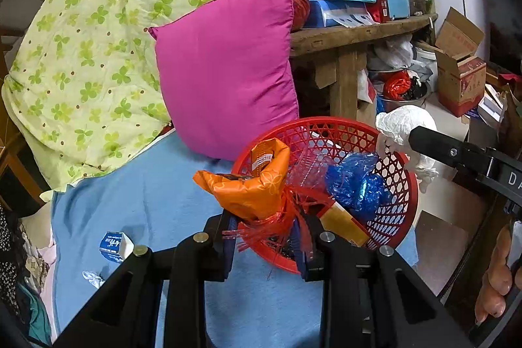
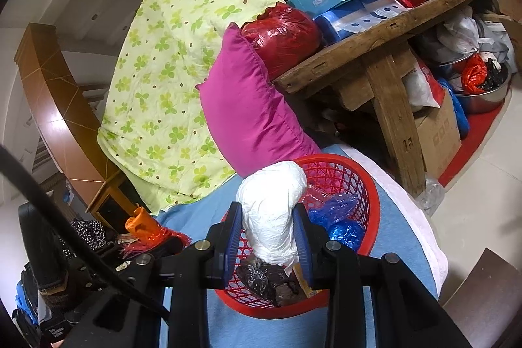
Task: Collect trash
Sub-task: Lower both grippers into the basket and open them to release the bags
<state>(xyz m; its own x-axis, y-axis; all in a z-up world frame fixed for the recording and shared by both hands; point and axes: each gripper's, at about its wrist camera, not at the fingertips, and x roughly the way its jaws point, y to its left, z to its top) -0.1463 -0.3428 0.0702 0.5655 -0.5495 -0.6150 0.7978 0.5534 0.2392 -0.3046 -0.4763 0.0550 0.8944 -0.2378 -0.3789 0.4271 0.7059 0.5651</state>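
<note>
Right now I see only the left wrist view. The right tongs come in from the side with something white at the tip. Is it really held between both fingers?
Observer: Yes. In the right wrist view the right tongs are shut on the white crumpled bag, with a blue pad pressing on each side.
Operator: Is it over the red basket?
Observer: It shows in front of the opening of the red basket, near the rim. I cannot tell how high it is.
Operator: The orange packet blocks my view. What lies under the bag?
Observer: A dark crumpled wrapper on the basket bottom.
</note>
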